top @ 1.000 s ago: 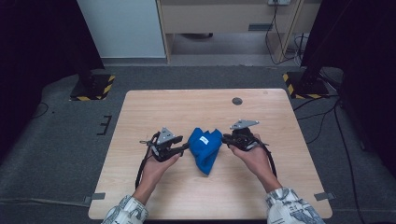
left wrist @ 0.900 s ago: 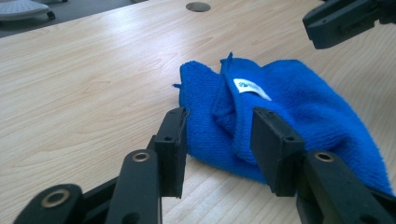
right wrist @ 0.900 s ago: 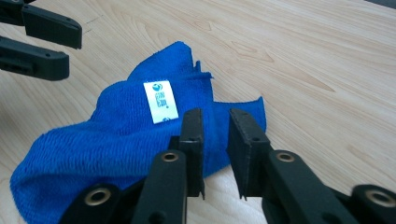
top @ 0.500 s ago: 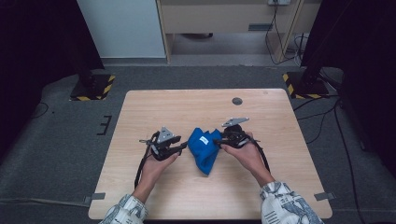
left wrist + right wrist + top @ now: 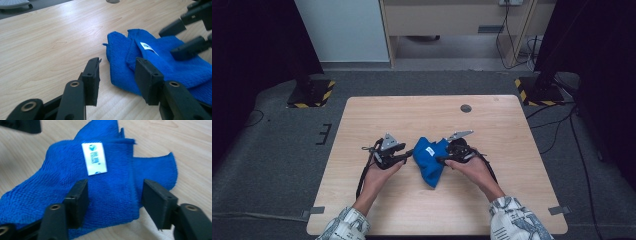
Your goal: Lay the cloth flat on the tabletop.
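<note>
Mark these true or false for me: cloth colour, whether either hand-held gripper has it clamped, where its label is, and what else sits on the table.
1. The cloth is red. False: it is blue.
2. The right hand-held gripper is clamped on the cloth. False: its jaws stand apart over the cloth, and they have just been opening.
3. A white label shows on the cloth. True.
4. The left hand-held gripper stands open at the cloth's edge. True.
5. A mug stands on the table. False: only a small dark round spot lies near its far edge.
</note>
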Demonstrator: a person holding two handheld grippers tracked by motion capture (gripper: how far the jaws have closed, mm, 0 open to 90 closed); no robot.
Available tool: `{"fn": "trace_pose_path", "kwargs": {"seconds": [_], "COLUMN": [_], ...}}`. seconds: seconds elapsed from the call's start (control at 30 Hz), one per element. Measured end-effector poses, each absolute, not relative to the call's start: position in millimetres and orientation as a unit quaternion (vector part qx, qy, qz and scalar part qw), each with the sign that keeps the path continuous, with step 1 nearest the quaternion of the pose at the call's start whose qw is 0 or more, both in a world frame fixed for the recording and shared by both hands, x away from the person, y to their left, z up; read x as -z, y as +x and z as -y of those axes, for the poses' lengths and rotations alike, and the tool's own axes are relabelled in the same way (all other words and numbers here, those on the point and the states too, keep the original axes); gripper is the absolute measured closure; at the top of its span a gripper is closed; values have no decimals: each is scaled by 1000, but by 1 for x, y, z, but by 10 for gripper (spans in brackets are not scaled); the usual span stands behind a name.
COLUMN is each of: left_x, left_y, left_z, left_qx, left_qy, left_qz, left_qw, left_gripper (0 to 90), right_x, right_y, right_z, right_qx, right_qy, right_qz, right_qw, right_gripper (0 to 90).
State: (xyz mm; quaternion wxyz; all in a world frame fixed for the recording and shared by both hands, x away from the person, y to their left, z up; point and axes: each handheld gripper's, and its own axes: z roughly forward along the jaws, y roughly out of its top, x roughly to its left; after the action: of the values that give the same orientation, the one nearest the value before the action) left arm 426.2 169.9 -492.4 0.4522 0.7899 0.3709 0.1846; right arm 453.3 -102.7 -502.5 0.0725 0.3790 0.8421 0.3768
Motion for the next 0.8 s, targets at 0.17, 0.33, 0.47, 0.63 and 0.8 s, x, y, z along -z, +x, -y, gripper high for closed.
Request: {"fn": "trace_pose_path", "kwargs": {"seconds": [0.17,0.33,0.47,0.63,0.8], "left_x": [495,501,508,516,518], "left_y": [439,453,458,461,461], "left_z": [-164,-156,-151,-144,-139], "left_qx": [-173,-162,-154,-129,-113], "left_qy": [798,805,812,825,837], "left_qz": [-360,-358,-354,-353,-359], "left_qw": [451,443,437,422,397], "left_gripper": [490,432,409,515,767], "right_x": [507,509,512,517,517], "right_y": [448,446,444,443,441], "right_z": [103,107,108,108,109], "right_qx": [-371,-366,-366,-369,-375], "right_qy": [370,377,371,365,361], "right_qz": [-849,-848,-851,-853,-852], "right_qw": [70,63,60,58,60], "right_gripper": [389,374,468,609,775]}}
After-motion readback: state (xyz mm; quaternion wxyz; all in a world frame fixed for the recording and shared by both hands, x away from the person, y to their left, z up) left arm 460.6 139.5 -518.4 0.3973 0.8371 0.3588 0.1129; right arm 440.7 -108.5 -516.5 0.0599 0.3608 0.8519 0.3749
